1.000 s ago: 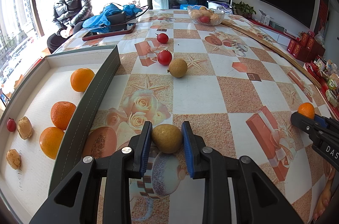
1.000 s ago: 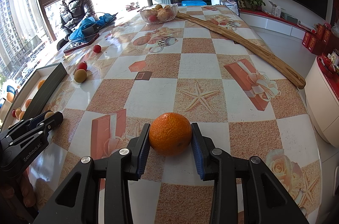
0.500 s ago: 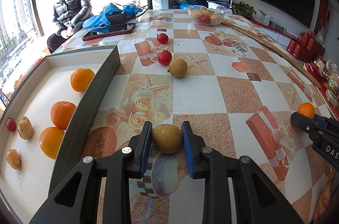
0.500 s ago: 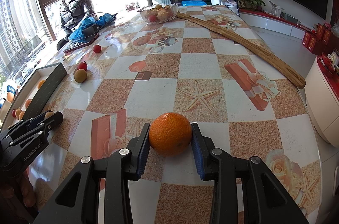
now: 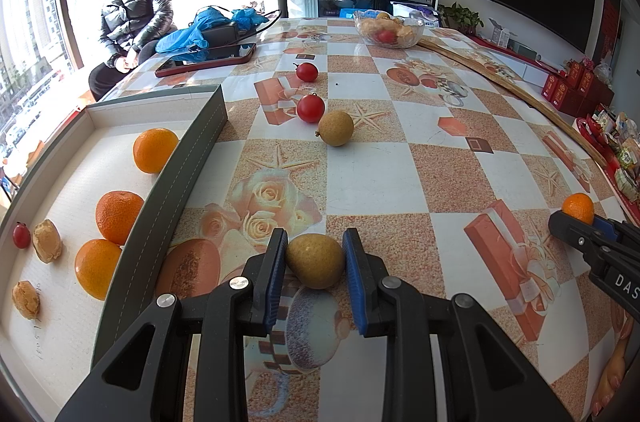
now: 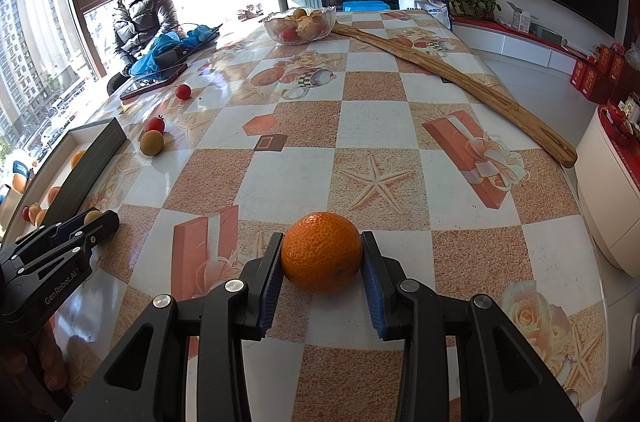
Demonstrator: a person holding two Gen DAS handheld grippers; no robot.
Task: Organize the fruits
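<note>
The brown round fruit [image 5: 315, 261] sits on the worktop [image 5: 400, 178] between the blue pads of the left hand-held gripper [image 5: 315, 264]. Both pads touch its sides, so this gripper is clenched on it. The orange [image 6: 322, 252] sits on the worktop too, and the right hand-held gripper [image 6: 322, 260] is clenched on it the same way.

Nothing has changed in the last second. Both fruits lie in the same spots, both grippers squeeze just as tight, and neither hand has moved. Both fruits seem to rest on the worktop, not in the air. I think this means both grabs are done and the lift comes next.

From the brown fruit, the tray [image 5: 188, 158] is at about 10 o'clock, just beside it. Three oranges [image 5: 119, 216] lie in it along the grey wall, with two pale brown lumps [image 5: 47, 240] and one small red fruit [image 5: 21, 235] further left. That looks like the place where the fruits go.

At 12 o'clock another brown fruit [image 5: 336, 128] waits on the worktop, touching a red tomato [image 5: 311, 108]. A second tomato [image 5: 307, 72] lies beyond them. Far off at 1 o'clock stands a glass bowl [image 5: 389, 29] with more fruit. A phone [image 5: 206, 59] lies at 11 o'clock, and a person in a dark jacket [image 5: 134, 14] sits past the worktop's edge.

So some fruits are sorted and several are not yet.
</note>
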